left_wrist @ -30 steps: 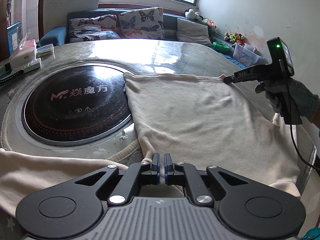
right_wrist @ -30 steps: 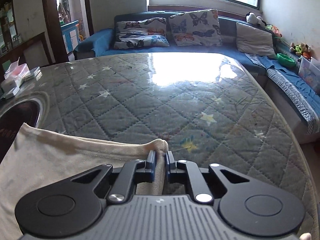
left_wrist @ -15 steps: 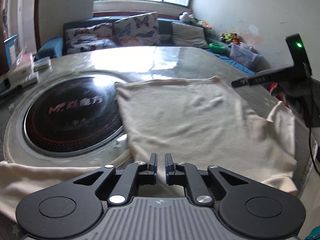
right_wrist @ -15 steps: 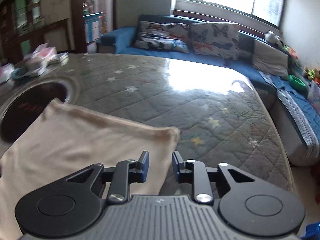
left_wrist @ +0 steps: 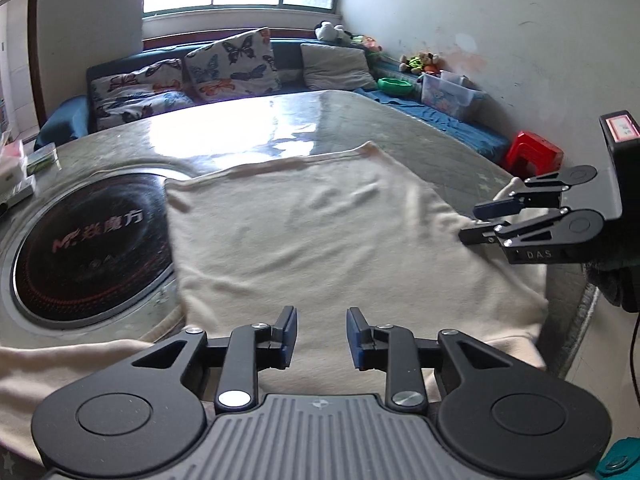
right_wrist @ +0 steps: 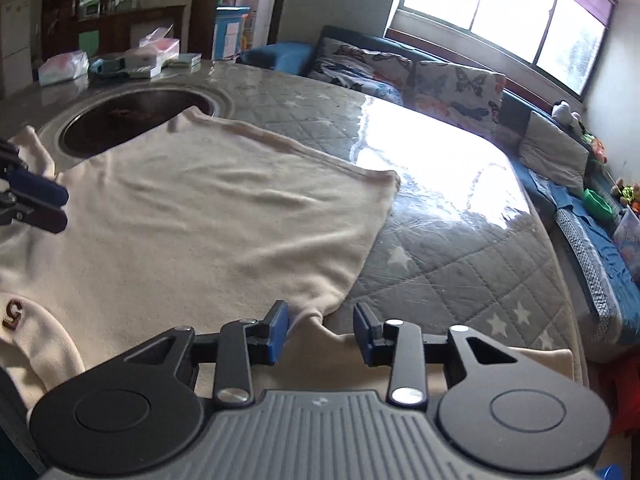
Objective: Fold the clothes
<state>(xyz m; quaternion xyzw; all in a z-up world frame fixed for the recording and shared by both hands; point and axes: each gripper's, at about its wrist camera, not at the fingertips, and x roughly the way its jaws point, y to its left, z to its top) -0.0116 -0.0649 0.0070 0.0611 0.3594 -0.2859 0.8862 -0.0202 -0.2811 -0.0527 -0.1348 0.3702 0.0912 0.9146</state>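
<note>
Cream garment (left_wrist: 304, 236) lies spread on the worktop (right_wrist: 460, 216), one panel already folded over flat, its far edge reaching the round black hotplate (left_wrist: 84, 240) set into the top; a sleeve or cuff with a brown "5" patch (right_wrist: 12, 314) sticks out at the near left in the right wrist view, not tucked in yet. Judging by that, one fold is done, and sleeves and at least one more fold are left. Left gripper (left_wrist: 320, 336) fingers apart and opening, nothing between them, cloth just below. Right gripper (right_wrist: 320, 330) fingers likewise apart and opening, over the garment's near corner, not pinching it. Around: tissue packs and boxes (right_wrist: 120, 60) at the far end of the worktop, well apart from the cloth; sofa with butterfly cushions (left_wrist: 228, 64) behind; red stool (left_wrist: 534, 156) on the floor. The hotplate rim under the cloth edge may snag; otherwise nothing blocks.
</note>
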